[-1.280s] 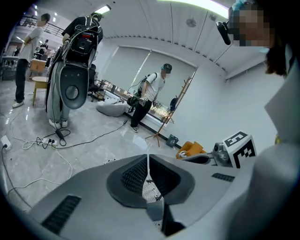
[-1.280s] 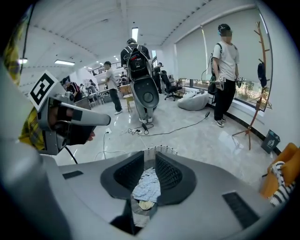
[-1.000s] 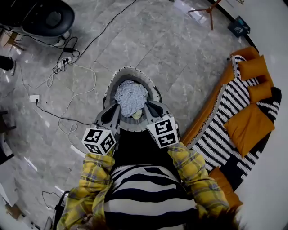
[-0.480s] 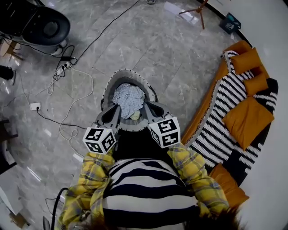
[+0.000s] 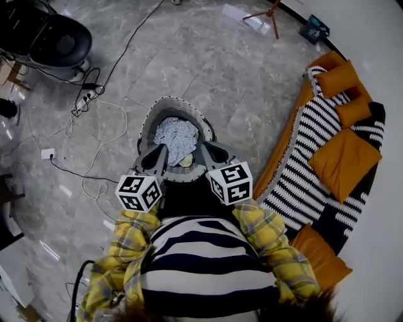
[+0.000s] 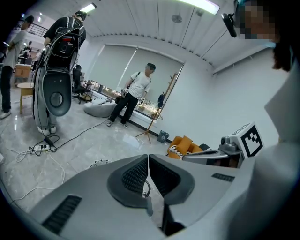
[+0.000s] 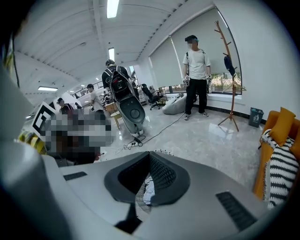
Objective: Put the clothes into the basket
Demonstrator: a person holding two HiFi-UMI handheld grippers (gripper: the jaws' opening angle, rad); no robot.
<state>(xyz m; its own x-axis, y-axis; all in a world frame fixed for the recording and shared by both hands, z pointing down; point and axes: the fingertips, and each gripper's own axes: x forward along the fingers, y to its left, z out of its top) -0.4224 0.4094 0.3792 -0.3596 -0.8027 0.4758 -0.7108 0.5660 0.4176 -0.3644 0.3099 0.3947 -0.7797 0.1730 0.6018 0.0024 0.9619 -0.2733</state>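
Bright, even light from ceiling strips [image 7: 111, 8], sharp centres, fisheye-bent dark edges.

The left gripper [image 5: 161, 151] and right gripper [image 5: 203, 147] are held side by side, tilted downward, jaws closed.

We have the basket [image 5: 146, 126] on the floor [image 5: 239, 82] straight ahead of us, with the clothes [image 5: 176, 133] lying inside it. Our left gripper [image 5: 162, 149] reaches over the basket's near rim on the left and our right gripper [image 5: 203, 146] over the same rim on the right, with the heap between and just beyond their tips. Well apart to the right of the basket, a sofa [image 5: 286, 151] runs along the wall with cushions [image 5: 343, 160] on it. Left of the basket, cables [image 5: 101, 135] trail across the floor (they lead toward a large machine [image 5: 47, 38] at the far left). Far beyond the basket stands a coat stand [image 5: 269, 11].
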